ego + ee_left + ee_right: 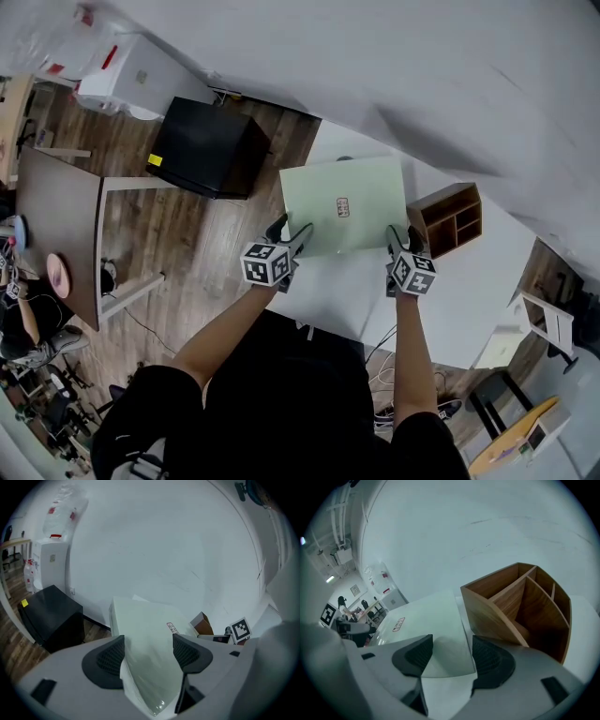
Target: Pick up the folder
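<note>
The folder (361, 183) is a pale green, slightly see-through plastic sheet, showing a small white label (342, 206) with red print near its middle. It is lying flat on the white table (469, 281), just above the centre of the head view, with its 9 o'clock edge appearing to jut slightly past the tabletop. A wooden organizer (450, 217) is standing just beside it at 3 o'clock. Its near corners, at 7 and 5 o'clock, are sitting loose between the spread jaws of the left gripper (289, 228) and the right gripper (405, 234).

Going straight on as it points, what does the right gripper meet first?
Probably the green folder, whose near corner lies between the open jaws of the right gripper; the wooden organizer stands further right.
</note>
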`<state>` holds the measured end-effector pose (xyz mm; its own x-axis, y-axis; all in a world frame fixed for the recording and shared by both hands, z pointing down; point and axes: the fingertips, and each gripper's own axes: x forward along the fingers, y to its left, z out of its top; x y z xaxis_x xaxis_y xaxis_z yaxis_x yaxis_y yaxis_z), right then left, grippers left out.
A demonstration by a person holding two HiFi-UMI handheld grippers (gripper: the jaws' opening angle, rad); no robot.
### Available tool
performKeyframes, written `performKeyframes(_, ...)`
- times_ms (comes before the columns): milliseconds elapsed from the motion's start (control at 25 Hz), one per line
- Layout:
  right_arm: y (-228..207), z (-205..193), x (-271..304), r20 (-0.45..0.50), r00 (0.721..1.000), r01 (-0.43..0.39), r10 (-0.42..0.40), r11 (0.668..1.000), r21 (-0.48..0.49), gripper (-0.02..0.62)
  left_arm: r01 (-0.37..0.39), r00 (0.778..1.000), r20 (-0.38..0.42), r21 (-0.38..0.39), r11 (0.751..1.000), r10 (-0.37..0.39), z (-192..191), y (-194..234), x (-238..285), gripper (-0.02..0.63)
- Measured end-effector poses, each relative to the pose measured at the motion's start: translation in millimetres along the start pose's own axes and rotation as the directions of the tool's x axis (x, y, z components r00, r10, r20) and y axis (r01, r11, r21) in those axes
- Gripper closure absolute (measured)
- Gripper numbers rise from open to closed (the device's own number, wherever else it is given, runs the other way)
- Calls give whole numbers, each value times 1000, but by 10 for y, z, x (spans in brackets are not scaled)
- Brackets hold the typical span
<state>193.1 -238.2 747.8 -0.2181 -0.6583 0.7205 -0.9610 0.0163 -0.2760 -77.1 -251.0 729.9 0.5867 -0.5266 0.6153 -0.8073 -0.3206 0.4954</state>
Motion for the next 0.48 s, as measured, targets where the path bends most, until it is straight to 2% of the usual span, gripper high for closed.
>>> performKeyframes(320, 45, -34, 71, -11, 996, -83, 84, 994, 65, 331, -89, 996, 10, 32, 996, 88, 56, 86, 9, 293)
performKeyframes(480, 35, -23, 67, -4, 996, -84, 84, 995, 60, 328, -136, 990, 23, 11, 991, 136, 91, 132, 8, 278)
